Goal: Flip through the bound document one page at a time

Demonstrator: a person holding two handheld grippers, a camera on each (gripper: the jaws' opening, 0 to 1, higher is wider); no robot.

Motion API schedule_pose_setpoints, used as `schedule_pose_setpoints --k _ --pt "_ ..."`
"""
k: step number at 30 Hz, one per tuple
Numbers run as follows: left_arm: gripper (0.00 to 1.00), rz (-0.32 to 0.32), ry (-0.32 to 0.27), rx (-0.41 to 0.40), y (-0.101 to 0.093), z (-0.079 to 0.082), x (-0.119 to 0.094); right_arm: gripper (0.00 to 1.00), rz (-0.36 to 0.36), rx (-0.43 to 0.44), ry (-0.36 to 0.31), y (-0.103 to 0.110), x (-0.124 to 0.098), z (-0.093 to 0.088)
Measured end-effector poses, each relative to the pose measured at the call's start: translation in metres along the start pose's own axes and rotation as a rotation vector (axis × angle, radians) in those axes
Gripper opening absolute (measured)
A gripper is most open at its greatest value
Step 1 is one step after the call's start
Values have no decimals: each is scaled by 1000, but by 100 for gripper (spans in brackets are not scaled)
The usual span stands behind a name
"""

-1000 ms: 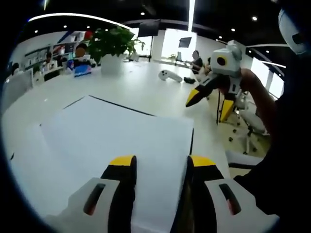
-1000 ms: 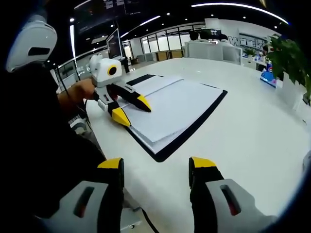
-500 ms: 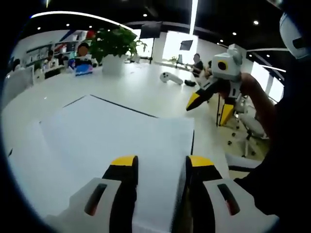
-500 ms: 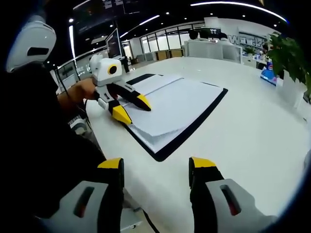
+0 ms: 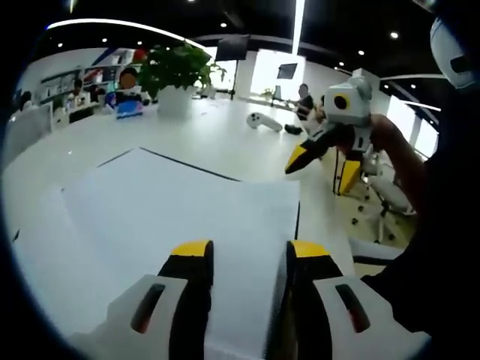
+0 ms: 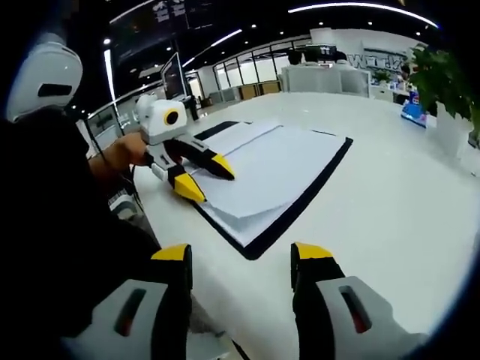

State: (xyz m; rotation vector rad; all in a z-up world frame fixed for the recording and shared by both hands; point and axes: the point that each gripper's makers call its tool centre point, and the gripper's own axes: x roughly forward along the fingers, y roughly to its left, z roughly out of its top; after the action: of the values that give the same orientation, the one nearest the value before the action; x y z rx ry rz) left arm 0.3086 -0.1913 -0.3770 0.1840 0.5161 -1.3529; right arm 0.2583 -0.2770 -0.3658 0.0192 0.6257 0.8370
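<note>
1. Bound document lies open on white table, near its edge.
2. Left gripper: jaws apart, one above and one below the top page's corner.
3. Right gripper spread, nothing held, off the doc.

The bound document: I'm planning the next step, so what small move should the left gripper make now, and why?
Probably close the left gripper on the near corner of the top page of the bound document. In the right gripper view its open jaws straddle that lifted corner; the right gripper hangs open over bare table, away from the pages.
</note>
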Motion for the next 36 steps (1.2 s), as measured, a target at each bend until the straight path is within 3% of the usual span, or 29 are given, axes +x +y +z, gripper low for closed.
schedule_pose_setpoints --k 14,29,36 --pt "40 -2 -7 8 -10 3 4 52 50 171 -18 11 7 -2" --pt "40 -1 -20 25 -5 1 2 50 30 373 -154 9 4 12" --pt "41 0 -26 41 -4 0 2 46 54 487 -243 14 8 24"
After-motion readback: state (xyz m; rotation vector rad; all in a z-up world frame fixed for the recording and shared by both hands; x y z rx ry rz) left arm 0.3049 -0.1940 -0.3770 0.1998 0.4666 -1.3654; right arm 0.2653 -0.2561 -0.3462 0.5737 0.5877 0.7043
